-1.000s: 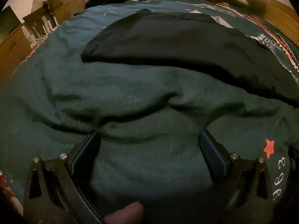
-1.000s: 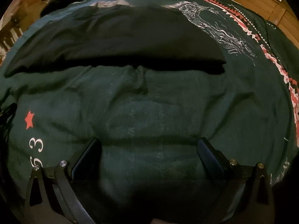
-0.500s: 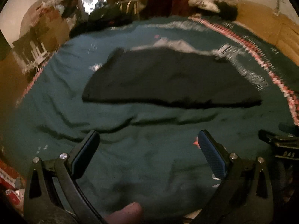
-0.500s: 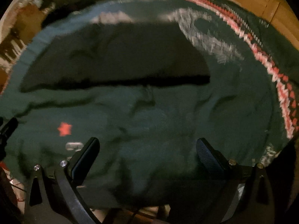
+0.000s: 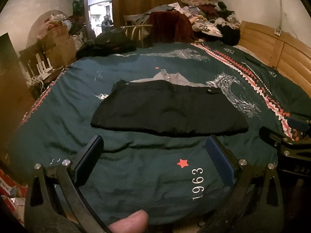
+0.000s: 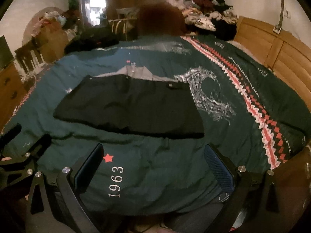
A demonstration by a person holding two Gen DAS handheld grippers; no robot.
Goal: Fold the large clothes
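Note:
A black garment point(image 5: 167, 108) lies folded flat into a wide rectangle on the dark green bedspread point(image 5: 77, 101), with a grey collar peeking out at its far edge. The right wrist view has the same garment point(image 6: 128, 104) left of centre on the bedspread point(image 6: 223, 139). My left gripper point(image 5: 153, 161) hovers open over the bed's near edge, well short of the garment, nothing between its fingers. My right gripper point(image 6: 153, 163) is open too and holds nothing. Each gripper shows at the edge of the other's view.
A wooden headboard point(image 5: 272, 46) runs along the right. Piles of clothes point(image 5: 206, 21) and a draped dark red chair point(image 5: 169, 27) stand past the bed's far end. Boxes and clutter point(image 5: 56, 38) crowd the left by an open doorway point(image 5: 99, 11). A fingertip point(image 5: 128, 221) shows at the bottom.
Both grippers have pulled back and up from close over the bedspread to the bed's near edge. The whole room has come into view. The garment has not moved.

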